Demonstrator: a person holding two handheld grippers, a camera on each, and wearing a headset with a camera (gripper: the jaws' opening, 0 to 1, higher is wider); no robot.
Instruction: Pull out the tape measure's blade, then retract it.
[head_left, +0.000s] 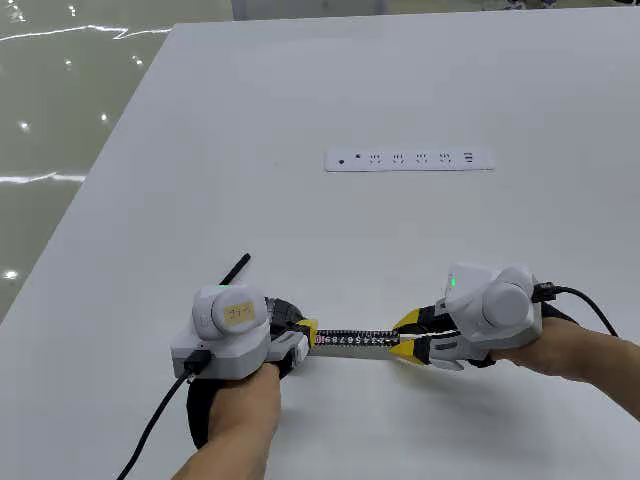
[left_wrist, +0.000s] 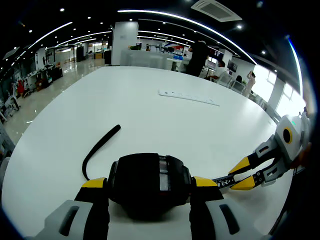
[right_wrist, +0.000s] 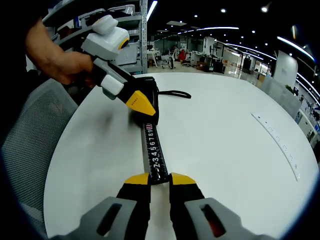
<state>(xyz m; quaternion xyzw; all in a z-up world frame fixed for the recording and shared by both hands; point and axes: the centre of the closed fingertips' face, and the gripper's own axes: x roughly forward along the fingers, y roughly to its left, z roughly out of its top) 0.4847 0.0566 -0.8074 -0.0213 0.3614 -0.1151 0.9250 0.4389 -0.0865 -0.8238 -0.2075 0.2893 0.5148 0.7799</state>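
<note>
Right now you look to be in the pull-out step: your left claw (head_left: 297, 338) is clamped around the black tape measure (left_wrist: 150, 172), which sits on the white surface (head_left: 400, 90) close before you. Your right claw (right_wrist: 159, 179) is pinched tight on the tip of the blade (right_wrist: 152, 145), with a short numbered stretch showing between them. Next, draw the right claw straight away along the blade's line, bracing the tape measure so it cannot skid.
</note>
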